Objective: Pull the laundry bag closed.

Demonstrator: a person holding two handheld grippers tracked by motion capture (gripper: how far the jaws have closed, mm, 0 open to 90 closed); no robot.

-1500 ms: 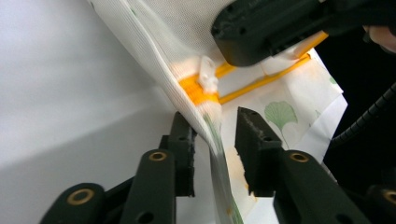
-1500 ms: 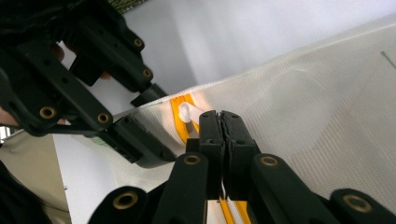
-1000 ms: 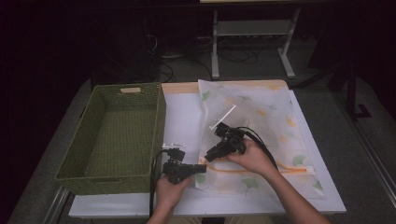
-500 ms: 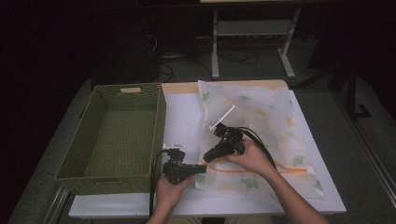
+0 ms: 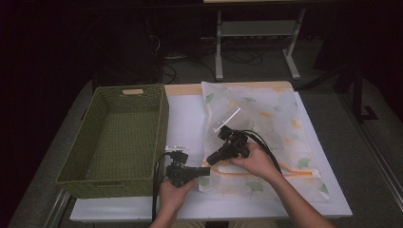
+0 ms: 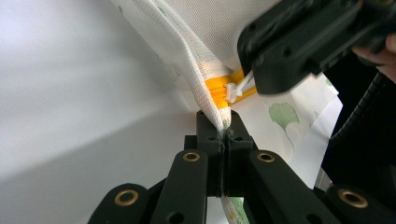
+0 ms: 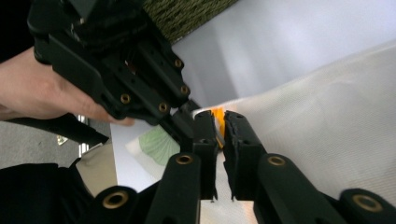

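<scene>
both tongs meet at the near left corner of the flat white mesh zip bag printed with green and orange leaves [image 5: 266, 128], which lies just right of the green woven rectangular basket [image 5: 114, 137]. left gripper [image 6: 223, 122] is clamped on the bag's corner edge. right gripper [image 7: 219, 122] stands narrowly parted around the white tab of the orange zipper [image 6: 218, 88].

One mesh laundry bag [image 5: 266, 123] printed with green and orange leaves is seen spread on one white table top [image 5: 185, 114], just right of one green woven basket [image 5: 119, 137]. One orange zipper [image 5: 285, 170] is counted along the bag's near edge. Two black grippers, the left gripper [image 5: 205, 170] and the right gripper [image 5: 212, 160], are held at the bag's near left corner.
</scene>
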